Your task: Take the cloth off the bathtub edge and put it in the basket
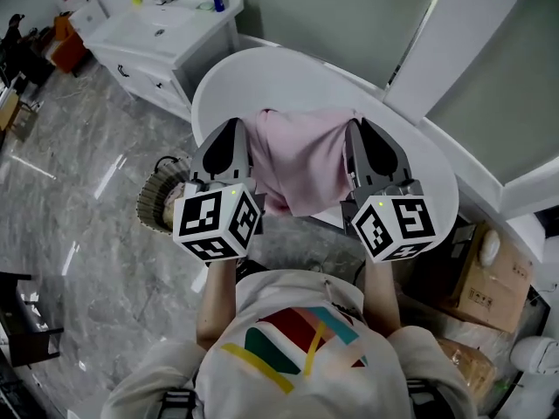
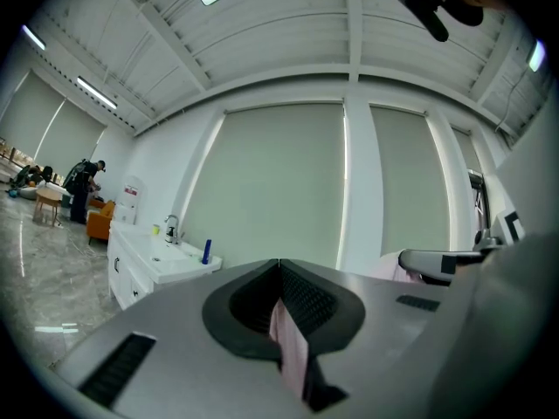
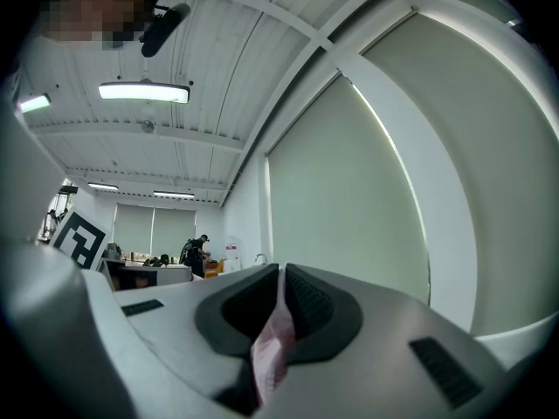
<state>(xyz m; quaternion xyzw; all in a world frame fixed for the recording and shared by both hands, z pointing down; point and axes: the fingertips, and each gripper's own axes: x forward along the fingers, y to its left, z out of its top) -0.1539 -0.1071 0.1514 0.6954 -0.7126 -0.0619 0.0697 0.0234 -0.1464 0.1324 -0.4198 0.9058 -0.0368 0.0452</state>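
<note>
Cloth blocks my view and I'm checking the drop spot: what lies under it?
The cloth, held by left gripper and right gripper, hangs over the tub, whose white rim shows around it. The rim part directly beneath is covered. The basket stands left, not under it.

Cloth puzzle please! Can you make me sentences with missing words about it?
The cloth is ___ in colour.
The left gripper and right gripper pinch it: that makes ___ grippers.
The basket stands on the ___.
Missing words: pink; two; floor.
</note>
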